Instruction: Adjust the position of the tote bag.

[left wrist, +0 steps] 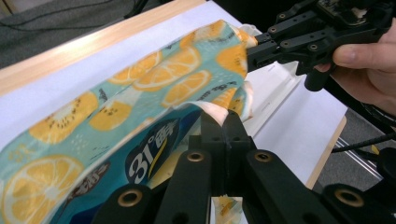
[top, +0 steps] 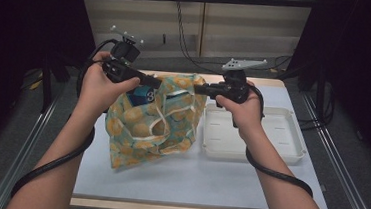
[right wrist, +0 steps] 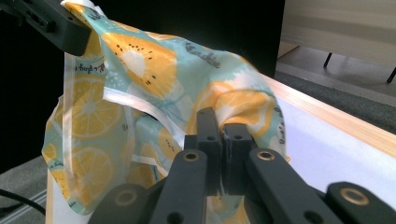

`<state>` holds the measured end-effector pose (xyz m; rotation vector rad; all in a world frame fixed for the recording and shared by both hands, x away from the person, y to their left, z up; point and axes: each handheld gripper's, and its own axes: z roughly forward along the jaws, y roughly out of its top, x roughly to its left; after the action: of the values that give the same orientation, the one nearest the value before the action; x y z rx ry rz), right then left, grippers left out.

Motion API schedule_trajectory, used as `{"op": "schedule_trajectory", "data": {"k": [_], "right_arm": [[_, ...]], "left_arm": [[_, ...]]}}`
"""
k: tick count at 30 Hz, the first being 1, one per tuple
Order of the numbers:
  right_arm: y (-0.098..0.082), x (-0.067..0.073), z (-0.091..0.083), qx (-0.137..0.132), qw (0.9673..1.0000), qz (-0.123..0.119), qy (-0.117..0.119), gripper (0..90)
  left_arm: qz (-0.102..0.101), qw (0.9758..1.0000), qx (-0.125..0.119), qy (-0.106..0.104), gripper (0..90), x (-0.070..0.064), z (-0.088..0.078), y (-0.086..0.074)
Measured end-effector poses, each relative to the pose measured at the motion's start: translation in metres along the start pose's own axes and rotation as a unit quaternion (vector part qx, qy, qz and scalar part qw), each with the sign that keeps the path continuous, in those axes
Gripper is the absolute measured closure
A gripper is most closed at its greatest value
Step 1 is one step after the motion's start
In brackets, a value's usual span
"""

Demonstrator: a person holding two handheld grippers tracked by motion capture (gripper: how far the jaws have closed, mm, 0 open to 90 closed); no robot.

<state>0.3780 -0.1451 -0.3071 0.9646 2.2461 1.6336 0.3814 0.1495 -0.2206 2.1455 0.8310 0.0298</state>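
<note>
**Fruit-print bag held up between two tongs over the desk**

A person's left tongs (top: 151, 80) and right tongs (top: 198, 89) are each clenched on the top edge of a teal bag (top: 146, 126) printed with orange and kiwi slices, one at either upper corner. The bag hangs between them above the white-covered desk (top: 192, 180), its lower end resting on the sheet. In the left gripper view, the black jaws pinch a fold of the bag's rim just beside a dark blue label (left wrist: 152, 158), with the right tongs (left wrist: 252, 51) gripping the far corner. The right gripper view shows its own jaws closed on bunched fabric, white handle straps (right wrist: 140, 105) looping across the cloth. A shallow white tray (top: 290, 153) lies on the desk just to the bag's right, under the right hand (top: 245, 112).
</note>
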Motion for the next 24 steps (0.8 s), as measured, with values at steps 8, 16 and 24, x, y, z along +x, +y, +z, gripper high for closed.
{"op": "schedule_trajectory", "data": {"k": [8, 16, 24], "right_arm": [[0.001, -0.002, -0.002, -0.002, 1.0000, 0.002, -0.002, 90.0], [0.004, -0.005, -0.003, -0.020, 0.9997, 0.016, -0.004, 90.0], [0.005, -0.011, -0.005, -0.026, 0.9993, 0.027, -0.001, 90.0]], "left_arm": [[-0.005, 1.0000, -0.003, -0.005, 90.0, 0.002, -0.002, 0.011], [-0.014, 0.9999, -0.006, 0.001, 90.0, 0.009, -0.009, 0.026], [-0.021, 0.9997, -0.009, 0.001, 90.0, 0.015, -0.005, 0.034]]}}
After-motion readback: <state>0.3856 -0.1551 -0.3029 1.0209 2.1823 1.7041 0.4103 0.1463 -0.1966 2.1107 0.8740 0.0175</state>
